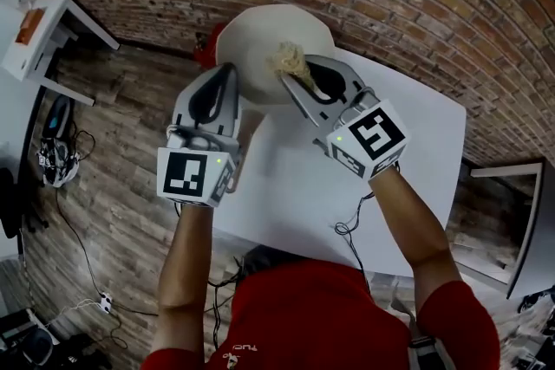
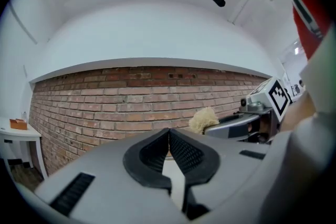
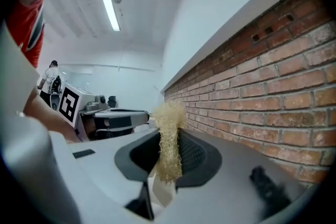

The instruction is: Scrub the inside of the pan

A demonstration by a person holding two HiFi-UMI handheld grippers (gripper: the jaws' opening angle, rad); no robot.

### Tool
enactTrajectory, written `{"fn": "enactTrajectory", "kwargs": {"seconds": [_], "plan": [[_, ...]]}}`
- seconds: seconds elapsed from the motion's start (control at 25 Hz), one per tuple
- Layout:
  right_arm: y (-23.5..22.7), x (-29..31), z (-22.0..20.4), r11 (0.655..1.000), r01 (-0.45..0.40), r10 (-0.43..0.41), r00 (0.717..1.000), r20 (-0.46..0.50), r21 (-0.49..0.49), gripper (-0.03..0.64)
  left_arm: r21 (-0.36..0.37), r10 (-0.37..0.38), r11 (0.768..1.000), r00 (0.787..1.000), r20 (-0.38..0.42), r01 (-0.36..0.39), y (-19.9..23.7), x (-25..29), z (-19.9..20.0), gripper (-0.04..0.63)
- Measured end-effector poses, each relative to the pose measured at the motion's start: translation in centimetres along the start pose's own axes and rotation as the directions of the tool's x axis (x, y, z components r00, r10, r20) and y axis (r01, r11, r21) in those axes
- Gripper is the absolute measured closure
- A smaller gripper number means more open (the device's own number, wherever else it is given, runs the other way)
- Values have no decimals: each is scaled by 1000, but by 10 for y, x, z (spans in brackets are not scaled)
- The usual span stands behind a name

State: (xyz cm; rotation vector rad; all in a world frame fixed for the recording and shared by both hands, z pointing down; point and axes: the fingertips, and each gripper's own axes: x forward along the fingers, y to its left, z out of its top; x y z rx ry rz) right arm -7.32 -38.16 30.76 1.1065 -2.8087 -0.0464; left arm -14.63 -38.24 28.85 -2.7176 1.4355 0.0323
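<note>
left tongs (image 1: pixel 227 72) clenched on the pan's (image 1: pixel 260 35) edge; right tongs (image 1: pixel 293 81) grasping a scrubber (image 1: pixel 289 59) against it.

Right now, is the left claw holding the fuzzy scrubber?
No, the scrubber is pinched in the right claw; the left claw is shut and empty.

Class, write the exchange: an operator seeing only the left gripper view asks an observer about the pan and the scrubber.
Operator: I see brick wall. Where's the pan?
Observer: Head view: the pan lies by the white table's far corner.
Operator: That tuft, is it held?
Observer: Right gripper view: the right gripper has its fingers shut on the scrubber.
Operator: Near the pan?
Observer: Head view: it overlaps the pan's pale face.
</note>
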Motion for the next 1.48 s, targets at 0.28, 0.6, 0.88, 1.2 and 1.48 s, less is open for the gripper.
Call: {"fn": "enactTrajectory", "kwargs": {"seconds": [0.28,0.6,0.88,1.2,1.48], "plan": [[21,-35,4,999,1,-6,995,99,47,531,-11,-8,1000,1000,-1,8,-35,-14,-5,581],[32,-50,-2,998,8,-14,993,115,58,531,-16,-1,1000,1000,19,1,-52,-19,-2,581],[37,-57,-2,999,11,-15,992,125,33,531,-9,-11,1000,1000,-1,11,-59,-21,-9,581],[37,-62,-3,999,5,-10,992,124,35,531,-19,-14,1000,1000,-4,14,-62,-24,-10,581],[42,-62,-6,999,0,-5,993,118,37,531,-33,-17,999,1000,-9,16,-63,-27,-13,581]]}}
